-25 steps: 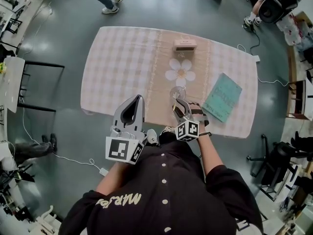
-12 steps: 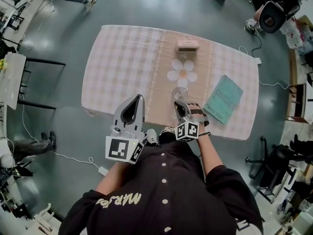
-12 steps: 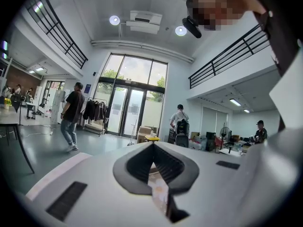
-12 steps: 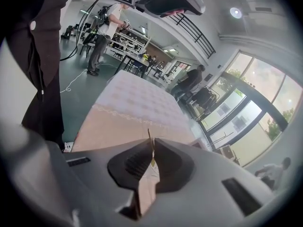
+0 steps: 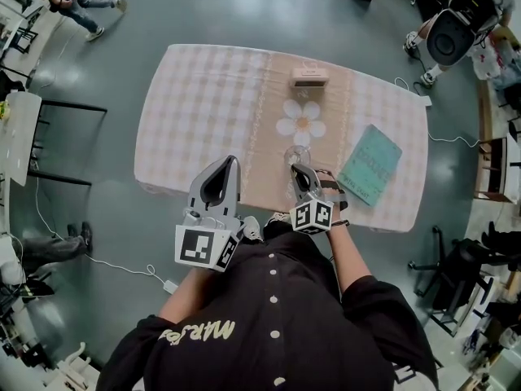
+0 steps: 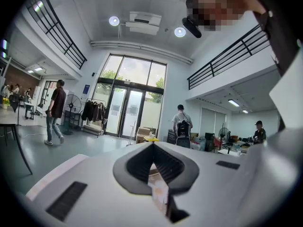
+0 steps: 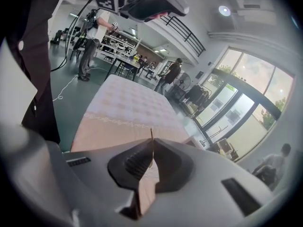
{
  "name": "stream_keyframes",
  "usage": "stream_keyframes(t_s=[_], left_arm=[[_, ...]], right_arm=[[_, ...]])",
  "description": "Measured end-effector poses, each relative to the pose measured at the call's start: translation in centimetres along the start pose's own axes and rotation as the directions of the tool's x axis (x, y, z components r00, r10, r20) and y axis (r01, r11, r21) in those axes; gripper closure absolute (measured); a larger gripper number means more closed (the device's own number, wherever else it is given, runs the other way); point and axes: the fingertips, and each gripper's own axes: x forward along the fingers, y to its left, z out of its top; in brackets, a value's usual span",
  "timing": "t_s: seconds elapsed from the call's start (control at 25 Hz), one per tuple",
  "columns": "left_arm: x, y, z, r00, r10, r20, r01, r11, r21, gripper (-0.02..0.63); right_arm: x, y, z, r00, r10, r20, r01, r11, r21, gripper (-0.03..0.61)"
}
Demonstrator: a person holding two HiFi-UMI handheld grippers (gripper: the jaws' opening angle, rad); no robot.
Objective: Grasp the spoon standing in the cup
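Now the right gripper [image 7: 152, 144] has its jaws pressed together on a thin sliver that pokes out just past their tips. I take this to be the handle of the spoon [image 7: 151, 133]. In the head view this gripper slants down at the cup [image 5: 298, 154], its tips right at the rim. That angle suits a handle that leans up out of a cup towards the person, so the grasp looks made.

The left gripper [image 6: 152, 146] has no part in this. Its jaws are closed on nothing, and it is held level and off to the side, just short of the near table [image 5: 195, 104] edge, probably to keep clear of the working hand.

The cup is clear glass and stands upright on the runner [image 5: 269, 173], just on the near side of the flower mat [image 5: 299, 120]. The spoon is the only thing I can make out in it. The glass is too small in the head view to say whether it holds any liquid. The book [image 5: 371, 163] lies well to the right, and the box [image 5: 308, 75] sits at the far end of the runner. Neither is close enough to hinder a lift.
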Motion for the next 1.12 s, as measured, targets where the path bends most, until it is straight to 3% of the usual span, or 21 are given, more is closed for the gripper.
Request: stream_keyframes(t_s=[0.32,0.72,0.92,1.12], left_arm=[[0.6,-1.1,0.3,0.999,-0.042,0.021,0.042,0.999,-0.002,0.603],[1.5,-1.3,1.1,0.996,-0.071,0.057,0.07,0.997,0.012,0.603],[1.5,-1.5,1.6,0.994,-0.082,0.069,0.08,0.996,0.029,0.603],[1.6,-1.5,2.2,0.993,-0.089,0.079,0.087,0.996,0.037,0.603]], right_arm=[[-2.3,-2.6,0.8,0.999,-0.038,0.032,0.031,0.982,0.189,0.569],[-6.7,-7.3,2.4,0.986,-0.139,0.094,0.089,0.907,0.412,0.569],[-9.7,-10.8,4.8,0.96,-0.226,0.166,0.113,0.852,0.511,0.569],[-13.4,-14.5,7.4,0.912,-0.339,0.232,0.151,0.801,0.579,0.569]])
